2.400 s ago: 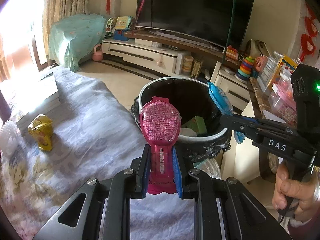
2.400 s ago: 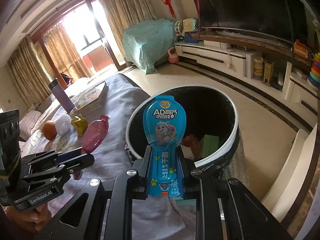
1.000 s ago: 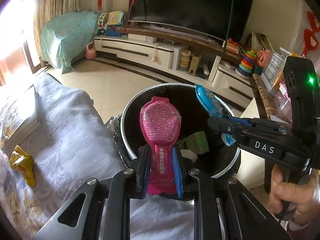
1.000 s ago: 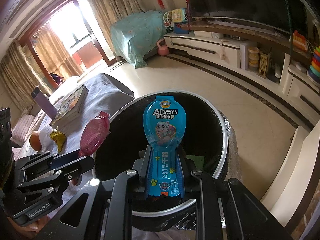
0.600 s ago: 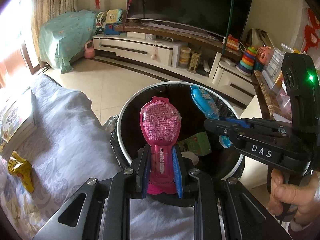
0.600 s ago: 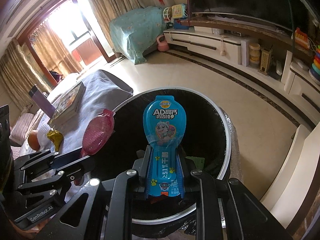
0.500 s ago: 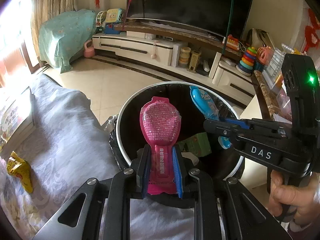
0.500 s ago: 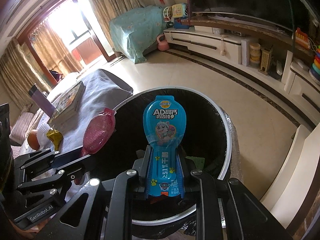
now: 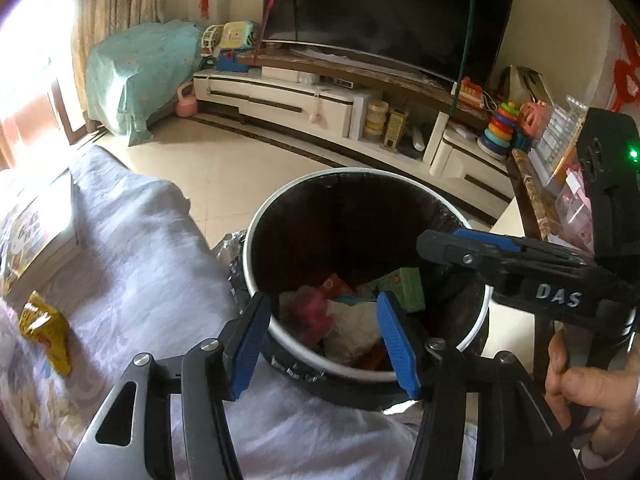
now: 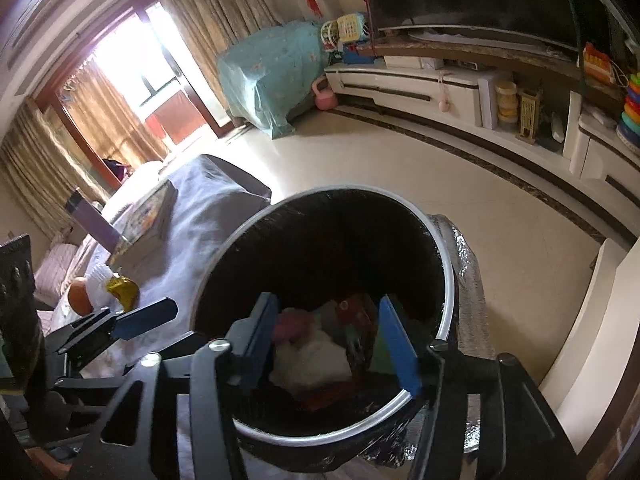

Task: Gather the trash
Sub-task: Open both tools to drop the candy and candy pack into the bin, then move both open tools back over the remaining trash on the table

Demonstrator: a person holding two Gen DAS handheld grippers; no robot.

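Observation:
A round black-lined trash bin point(image 9: 256, 240) with a white rim stands on the floor beside the cloth-covered table; it also shows in the right wrist view point(image 10: 444, 264). Inside lie a pink wrapper point(image 9: 310, 312), a green carton point(image 9: 402, 286) and white crumpled trash point(image 10: 310, 358). My left gripper point(image 9: 324, 338) is open and empty over the bin's near rim. My right gripper point(image 10: 334, 342) is open and empty over the bin's mouth. A yellow wrapper point(image 9: 42, 330) lies on the table to the left, seen too in the right wrist view point(image 10: 122, 286).
Books point(image 10: 146, 226), a purple bottle point(image 10: 92, 216) and an orange fruit point(image 10: 80, 300) sit on the grey tablecloth point(image 9: 132, 264). A TV stand point(image 9: 320, 100) with toys runs along the far wall. A white side table point(image 10: 592, 320) stands right of the bin.
Both grippers have opened. The pink wrapper left the left gripper and the blue wrapper left the right gripper; both grippers now hang empty over the bin.

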